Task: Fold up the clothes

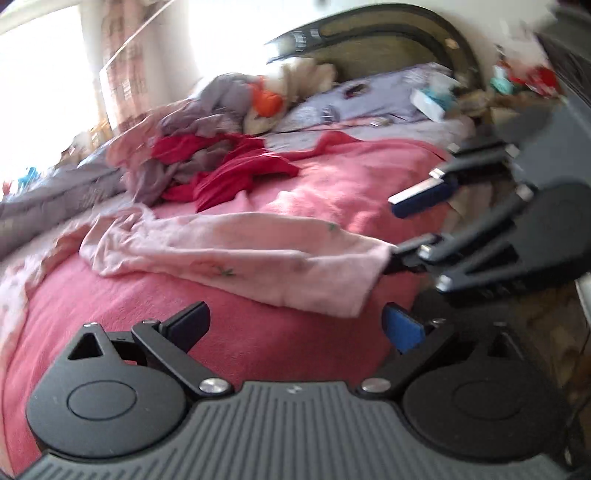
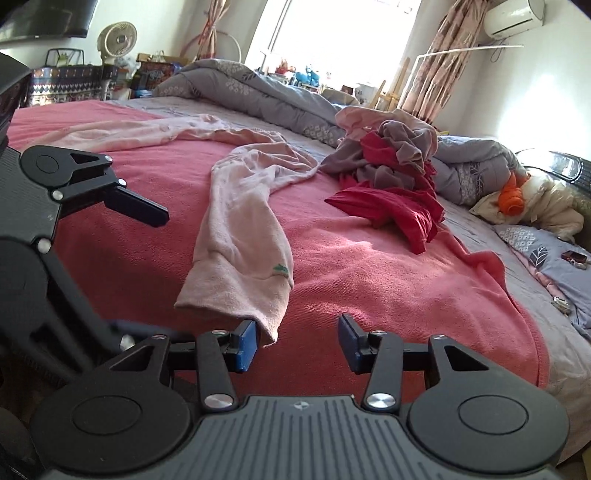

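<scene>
One long pale pink knit garment [image 2: 240, 221] lies spread on one coral-pink blanket [image 2: 369, 280], and one heap of red and mauve clothes [image 2: 391, 177] sits beyond it. There is one rolled grey patterned quilt [image 2: 266, 92], one orange knitted item [image 2: 511, 199], and one white table fan [image 2: 116, 38]. Two black two-finger grippers show, the left [image 1: 295, 325] and the right [image 2: 297, 341].

Sunlit bedroom window [image 2: 325, 33] (curtains [image 2: 436, 59] drawn aside)
</scene>
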`<state>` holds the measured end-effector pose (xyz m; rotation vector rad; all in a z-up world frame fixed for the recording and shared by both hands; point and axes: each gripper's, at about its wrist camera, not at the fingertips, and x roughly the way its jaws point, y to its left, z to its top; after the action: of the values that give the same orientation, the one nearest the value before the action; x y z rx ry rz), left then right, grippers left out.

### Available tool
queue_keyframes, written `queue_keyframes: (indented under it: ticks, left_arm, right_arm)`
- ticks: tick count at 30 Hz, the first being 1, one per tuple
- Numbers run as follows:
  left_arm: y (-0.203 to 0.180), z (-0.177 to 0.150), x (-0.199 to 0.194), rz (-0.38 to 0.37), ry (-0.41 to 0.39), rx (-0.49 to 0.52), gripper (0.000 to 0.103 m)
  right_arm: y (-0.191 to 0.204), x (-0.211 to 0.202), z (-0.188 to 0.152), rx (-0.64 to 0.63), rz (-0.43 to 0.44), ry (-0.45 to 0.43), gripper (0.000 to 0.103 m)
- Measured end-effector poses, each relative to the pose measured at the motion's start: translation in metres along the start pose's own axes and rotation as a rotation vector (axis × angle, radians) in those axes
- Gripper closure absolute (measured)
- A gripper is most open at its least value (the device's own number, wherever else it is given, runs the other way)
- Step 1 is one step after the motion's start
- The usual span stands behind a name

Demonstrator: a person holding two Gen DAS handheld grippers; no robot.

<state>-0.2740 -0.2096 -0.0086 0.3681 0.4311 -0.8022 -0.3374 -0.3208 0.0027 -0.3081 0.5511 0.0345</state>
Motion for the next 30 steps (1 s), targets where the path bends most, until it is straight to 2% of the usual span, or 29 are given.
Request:
queue_keyframes:
  ticks: [2,4,7,10,14,17,18,20,21,25,28,30]
  left_arm:
    - [0.010,0.002,0.002,0.003,0.006,-0.071,0.003]
    - [0.015,0.002,0.004,0.016,0.009,-0.098,0.004]
    - [0.010,0.002,0.000,0.049,-0.029,-0.077,0.009]
    - [0.007,0.002,-0.007,0.120,-0.073,-0.045,0.016]
    - [0.021,0.005,-0.011,0.211,-0.082,-0.095,0.022]
    - [0.030,0.005,-0.009,0.193,-0.060,-0.146,0.029]
    - [0.032,0.005,-0.009,0.186,-0.056,-0.157,0.030]
    - [0.028,0.005,-0.010,0.185,-0.062,-0.135,0.030]
    - [0.025,0.006,-0.011,0.185,-0.069,-0.122,0.030]
    - [0.014,0.015,-0.010,0.206,-0.116,-0.088,0.027]
    - [0.012,0.023,-0.013,0.230,-0.154,-0.104,0.014]
    - [0.012,0.027,-0.022,0.243,-0.193,-0.115,0.016]
  right_arm:
    - [-0.005,-0.001,-0.002,0.025,0.015,-0.009,0.056]
    - [-0.010,-0.001,-0.004,0.063,0.033,-0.020,0.056]
    - [-0.010,0.002,-0.006,0.109,0.054,-0.027,0.057]
    - [-0.007,0.006,-0.008,0.145,0.060,-0.037,0.059]
    - [-0.004,0.008,-0.008,0.203,0.073,-0.069,0.059]
    - [-0.002,0.010,-0.004,0.253,0.078,-0.095,0.067]
    - [-0.001,0.010,-0.002,0.265,0.077,-0.099,0.073]
    - [0.001,0.011,0.001,0.289,0.069,-0.099,0.090]
    - [0.002,0.011,0.003,0.301,0.060,-0.096,0.094]
    - [0.002,-0.003,0.010,0.305,0.031,-0.130,0.095]
    - [0.001,-0.018,0.016,0.303,0.010,-0.170,0.096]
    - [0.001,-0.030,0.022,0.291,0.010,-0.198,0.097]
